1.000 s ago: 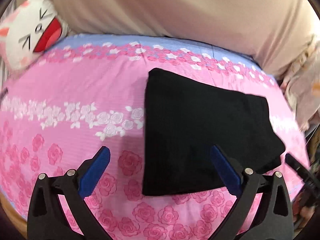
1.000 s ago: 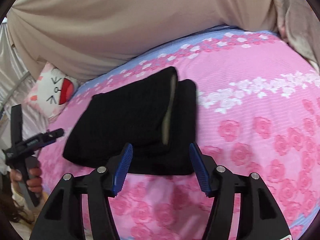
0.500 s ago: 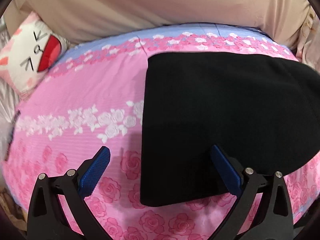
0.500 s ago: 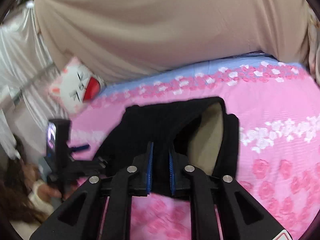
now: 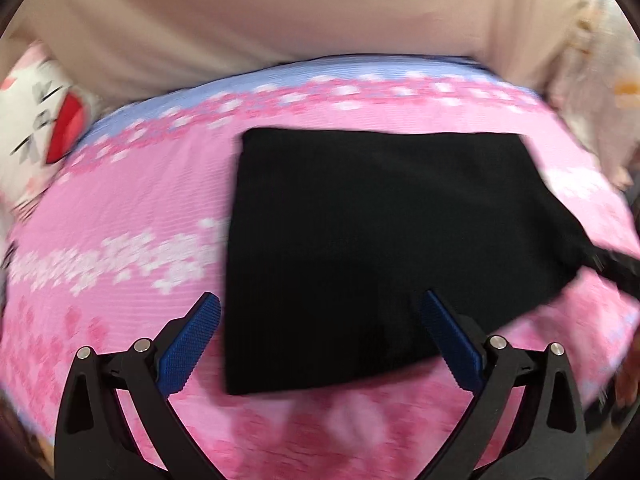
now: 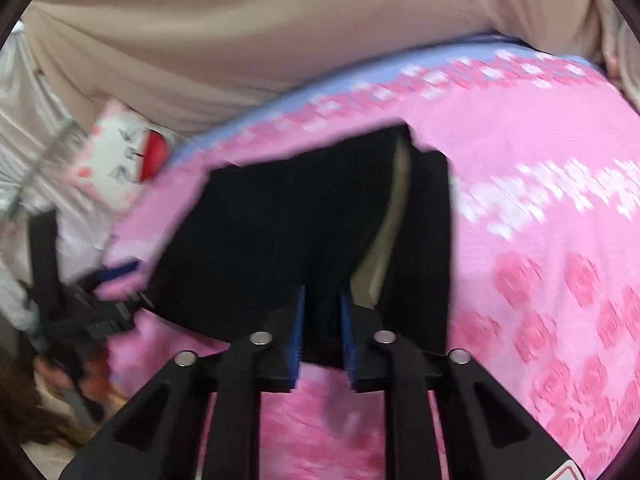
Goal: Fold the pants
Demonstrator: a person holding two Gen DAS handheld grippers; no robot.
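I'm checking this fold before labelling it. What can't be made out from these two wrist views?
- Left wrist view: the black pants' right corner is motion-blurred, so the right gripper's grip there is unclear.
- Right wrist view: the pants edge between the closed jaws is hidden by the blue pads.
- Both views: the pink bedsheet pattern is blurred.
- Cat pillow: cut off by the lens edge.

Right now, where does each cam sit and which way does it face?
Left wrist: rides the left claw, open above the near edge of the black pants on the pink floral bedspread; its blue pads show.
Right wrist: rides the right claw, shut on the pants' near edge, looking toward the beige backdrop; left claw at far left.
Shared: pants, bedspread, cat pillow, backdrop.
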